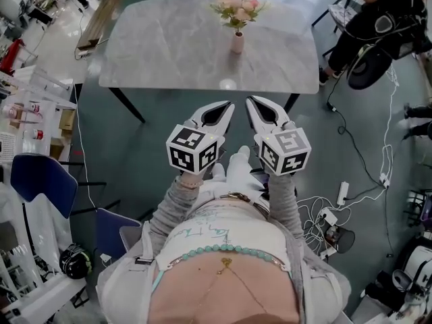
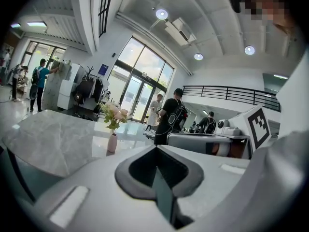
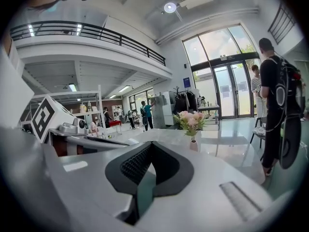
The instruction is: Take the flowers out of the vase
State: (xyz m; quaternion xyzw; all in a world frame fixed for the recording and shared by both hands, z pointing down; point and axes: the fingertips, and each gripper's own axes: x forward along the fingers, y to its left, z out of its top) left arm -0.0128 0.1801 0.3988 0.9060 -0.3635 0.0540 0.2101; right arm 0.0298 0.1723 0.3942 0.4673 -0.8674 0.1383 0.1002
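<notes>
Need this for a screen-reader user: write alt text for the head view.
A person holds the left gripper and right gripper side by side, both shut and empty, short of a grey table. A pink vase of flowers stands on its far half.

A grey, marble-patterned table (image 1: 169,52) with rounded corners stands on dark legs. Near its far edge a small pink vase (image 1: 237,42) stands upright and holds pink flowers (image 1: 236,7).
</notes>
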